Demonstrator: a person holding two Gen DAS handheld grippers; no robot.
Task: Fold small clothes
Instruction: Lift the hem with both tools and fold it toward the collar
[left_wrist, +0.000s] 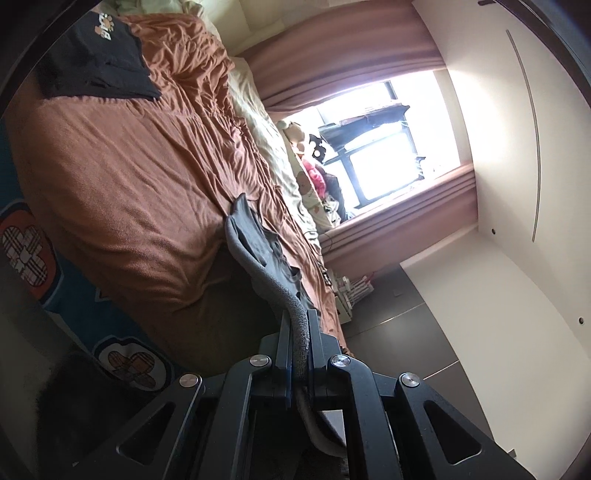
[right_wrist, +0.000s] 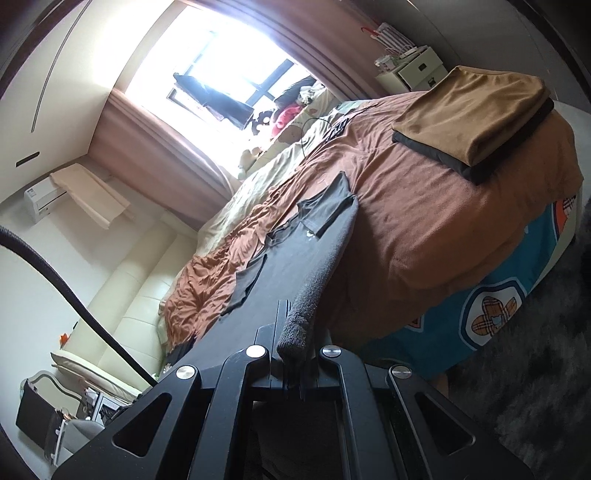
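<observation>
The small dark grey knit garment (right_wrist: 295, 236) lies partly spread on the rust-brown bedspread (right_wrist: 424, 221), its near edge lifted. The left gripper (left_wrist: 298, 332) and the right gripper (right_wrist: 295, 332) are each clamped on a rolled hem corner. It looks light, limp and stretchy, so gripping both hem corners should keep the edge taut.

On the bed (right_wrist: 424, 229), the T-shirt (right_wrist: 280, 258) lies at centre. A folded clothes stack (right_wrist: 476, 122) sits at two o'clock, the window (right_wrist: 221, 62) at eleven.
</observation>
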